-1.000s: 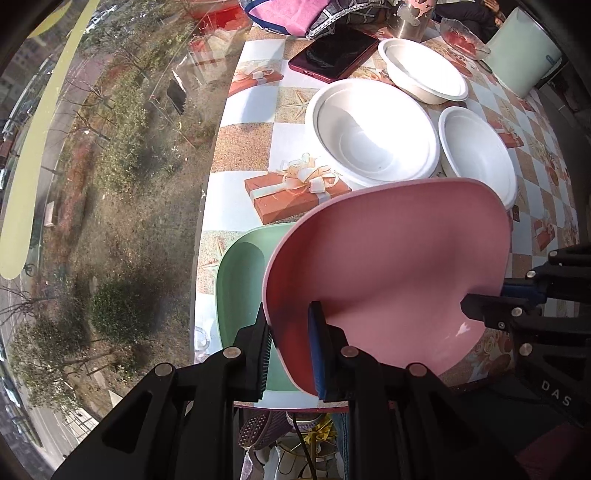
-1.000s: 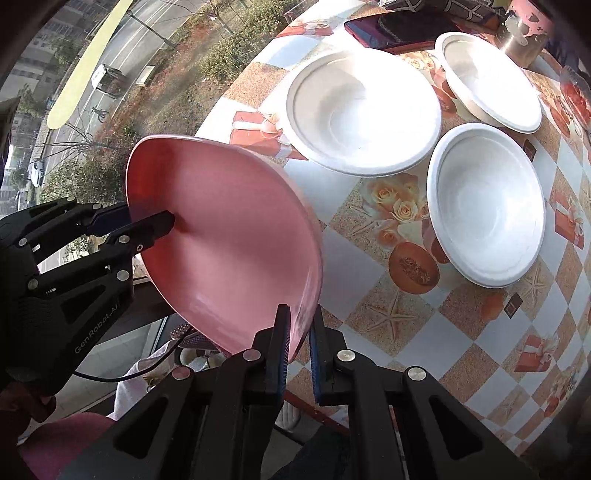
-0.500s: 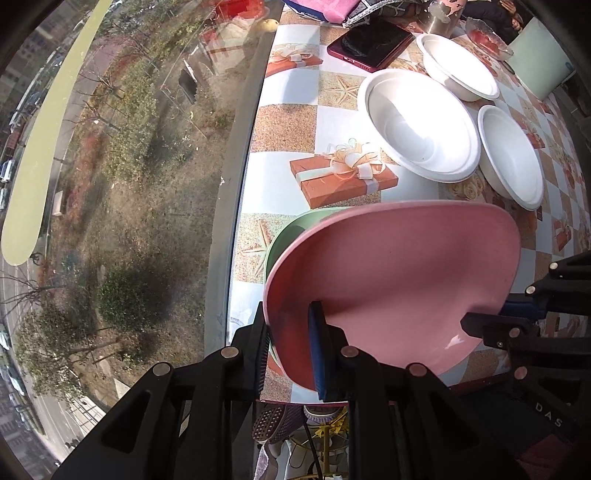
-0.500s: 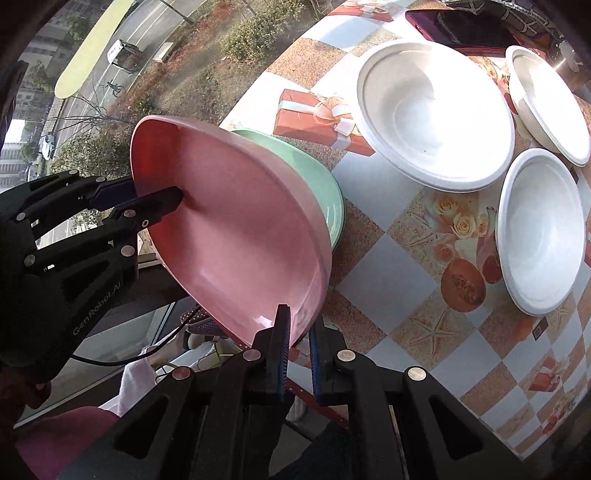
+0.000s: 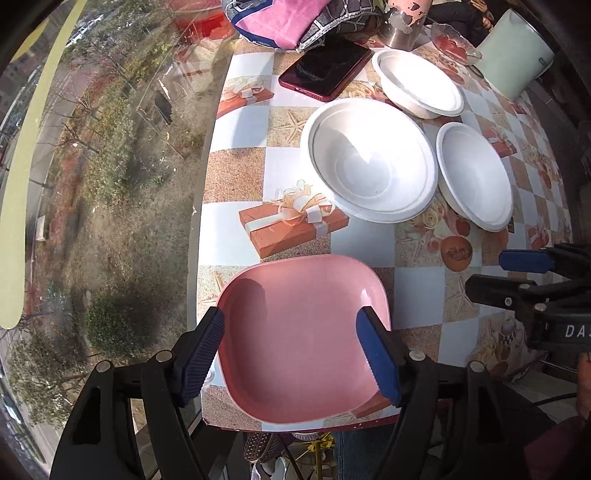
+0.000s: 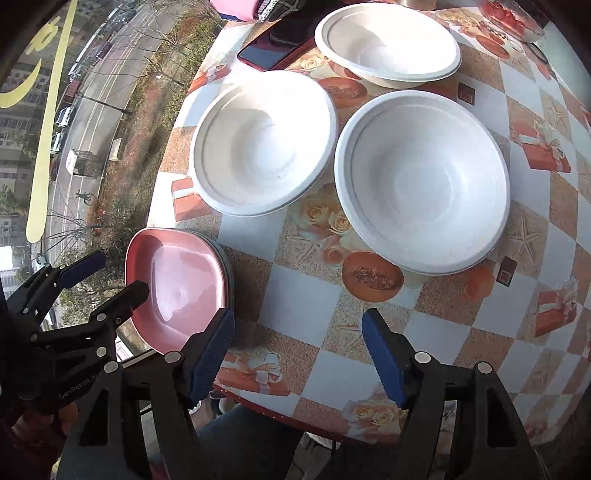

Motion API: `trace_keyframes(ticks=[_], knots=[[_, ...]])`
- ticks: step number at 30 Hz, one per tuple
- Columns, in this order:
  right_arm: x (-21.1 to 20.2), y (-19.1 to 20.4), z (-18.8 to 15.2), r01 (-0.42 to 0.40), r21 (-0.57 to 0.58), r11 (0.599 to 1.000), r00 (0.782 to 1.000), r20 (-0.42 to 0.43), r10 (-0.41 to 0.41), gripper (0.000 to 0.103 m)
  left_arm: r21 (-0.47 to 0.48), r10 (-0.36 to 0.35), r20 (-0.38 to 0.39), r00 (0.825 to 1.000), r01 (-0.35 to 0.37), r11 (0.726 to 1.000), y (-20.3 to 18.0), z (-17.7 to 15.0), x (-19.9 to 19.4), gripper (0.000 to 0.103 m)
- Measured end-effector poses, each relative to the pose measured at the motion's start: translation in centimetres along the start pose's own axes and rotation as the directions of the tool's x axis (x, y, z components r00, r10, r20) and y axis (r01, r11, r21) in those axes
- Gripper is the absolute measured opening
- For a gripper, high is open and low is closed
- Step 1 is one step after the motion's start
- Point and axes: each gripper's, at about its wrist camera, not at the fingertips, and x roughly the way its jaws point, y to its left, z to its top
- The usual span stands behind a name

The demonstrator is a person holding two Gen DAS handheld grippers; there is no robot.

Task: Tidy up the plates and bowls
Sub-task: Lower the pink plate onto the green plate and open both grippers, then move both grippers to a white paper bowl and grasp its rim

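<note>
A pink square plate [image 5: 303, 332] [image 6: 177, 284] lies flat at the table's near corner by the window. It rests on a green plate whose rim [image 6: 228, 269] just shows beneath it. My left gripper [image 5: 290, 354] [image 6: 118, 275] hangs over the pink plate. Its jaws are opening and stand wide of the plate's sides without touching it. My right gripper [image 6: 297, 350] [image 5: 491, 273] is to the right of the plate over bare tablecloth; its jaws are opening with nothing between them. Three white bowls [image 5: 369, 162] [image 5: 476, 177] [image 5: 417, 83] stand farther back, also in the right wrist view [image 6: 262, 144] [image 6: 421, 181] [image 6: 388, 40].
A red phone [image 5: 325, 72], a folded cloth bag [image 5: 288, 18], a metal cup [image 5: 402, 22], a glass dish [image 5: 454, 44] and a pale green pot [image 5: 513, 51] sit at the back. The window glass [image 5: 110, 184] runs along the table's left edge.
Both grippers have let go of the pink plate, which went from tilted in the air to flat on the green plate. The right gripper has moved off to the right.
</note>
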Motion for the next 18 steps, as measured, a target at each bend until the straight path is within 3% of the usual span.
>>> trace_keyframes(ticks=[3, 8, 18], knots=[[-1.3, -3.8, 0.0, 0.044, 0.147, 0.988, 0.998, 0.043, -0.051, 0.073, 0.063, -0.026, 0.017, 1.000, 0.024, 0.998, -2.5, 2.1, -0.3, 0.077], [-1.7, -9.1, -0.3, 0.057, 0.324, 0.944, 0.996, 0.042, -0.074, 0.073, 0.212, -0.042, 0.056, 0.998, 0.029, 0.977, -7.5, 6.1, -0.6, 0.077], [-0.8, -12.8, 1.7, 0.032, 0.449, 0.893, 0.994, 0.082, -0.077, 0.073, 0.392, -0.054, 0.078, 0.995, 0.019, 0.920, -14.3, 13.6, 2.3, 0.077]])
